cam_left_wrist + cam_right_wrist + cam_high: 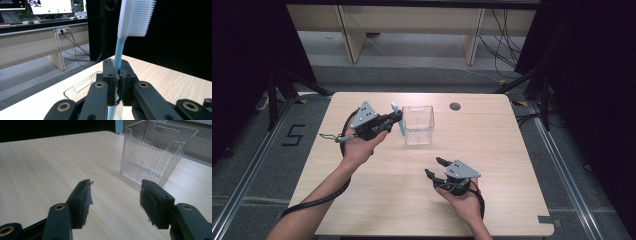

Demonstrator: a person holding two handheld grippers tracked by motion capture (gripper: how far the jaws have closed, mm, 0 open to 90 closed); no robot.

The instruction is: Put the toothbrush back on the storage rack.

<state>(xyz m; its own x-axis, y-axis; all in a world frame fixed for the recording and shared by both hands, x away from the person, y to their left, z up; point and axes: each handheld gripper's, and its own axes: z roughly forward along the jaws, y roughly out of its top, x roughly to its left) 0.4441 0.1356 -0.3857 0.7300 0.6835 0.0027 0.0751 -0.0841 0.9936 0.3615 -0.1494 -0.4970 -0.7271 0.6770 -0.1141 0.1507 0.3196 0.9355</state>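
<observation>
My left gripper (pixel 396 119) clenches a brush (pixel 120 52) beside the bin (pixel 418 125) near the table's (pixel 492 150) far edge, right gripper (pixel 436 167) released; misjudging the rim could tip it.

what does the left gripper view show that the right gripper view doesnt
Left gripper view: the left tool shut on a blue toothbrush with white bristles up, plus a desk and monitors behind.

Right gripper view: the right tool open with nothing between its jaws, and the clear container's open top and ribbed walls.

Both: the wooden table and the clear container, seen partly behind the jaws in the left gripper view.
</observation>
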